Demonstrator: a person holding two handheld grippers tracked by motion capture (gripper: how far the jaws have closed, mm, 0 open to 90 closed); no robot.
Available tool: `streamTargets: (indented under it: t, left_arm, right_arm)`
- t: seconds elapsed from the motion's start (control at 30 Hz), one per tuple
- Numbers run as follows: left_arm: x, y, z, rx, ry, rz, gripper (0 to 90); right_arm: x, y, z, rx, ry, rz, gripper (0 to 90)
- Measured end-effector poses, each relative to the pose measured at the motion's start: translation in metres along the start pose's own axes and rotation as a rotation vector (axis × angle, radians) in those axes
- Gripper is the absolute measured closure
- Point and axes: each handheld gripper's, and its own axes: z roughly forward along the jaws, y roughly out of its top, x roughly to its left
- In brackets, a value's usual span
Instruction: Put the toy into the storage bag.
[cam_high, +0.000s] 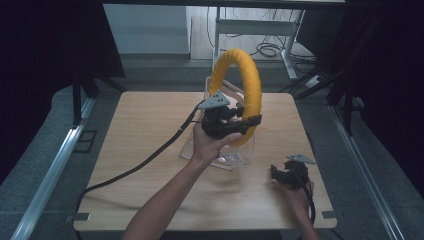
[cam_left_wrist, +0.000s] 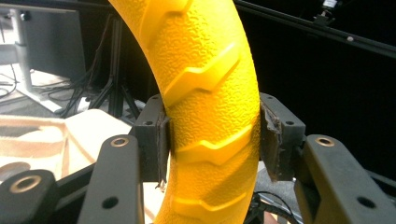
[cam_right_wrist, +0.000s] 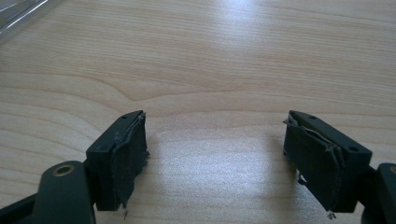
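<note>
A big yellow ring (cam_high: 248, 75) with a tyre-like tread stands upright over the middle of the wooden table (cam_high: 145, 130). My left gripper (cam_high: 247, 121) is shut on the ring's lower right part, a hand wrapped around its body. In the left gripper view the ring (cam_left_wrist: 210, 93) runs up between the two pads (cam_left_wrist: 161, 140), which press on its sides. A clear plastic container (cam_high: 239, 156) lies on the table just under the ring. My right gripper (cam_high: 281, 171) rests low at the table's front right, apart from the ring. Its jaws (cam_right_wrist: 215, 158) stand open over bare wood.
A black cable (cam_high: 135, 167) trails from the left gripper across the table's left half to the front edge. A corner of the clear container (cam_right_wrist: 23, 14) shows at the top left of the right gripper view. Beyond the far edge stand desk legs (cam_high: 290, 50) and floor cables.
</note>
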Motion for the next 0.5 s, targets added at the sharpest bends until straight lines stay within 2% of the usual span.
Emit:
streamTargets:
  t: [0.1,0.27,0.5]
  left_arm:
    - [0.003,-0.005,0.001,0.013,0.013,0.005,50.5]
    - [0.002,-0.010,0.008,0.020,0.006,-0.016,50.4]
    - [0.007,-0.017,0.013,0.040,0.025,-0.020,50.5]
  right_arm:
    - [0.000,0.000,0.000,0.001,0.001,0.002,21.5]
    - [0.000,0.000,0.000,0.001,0.001,0.003,21.5]
    - [0.000,0.000,0.000,0.001,0.003,0.002,21.4]
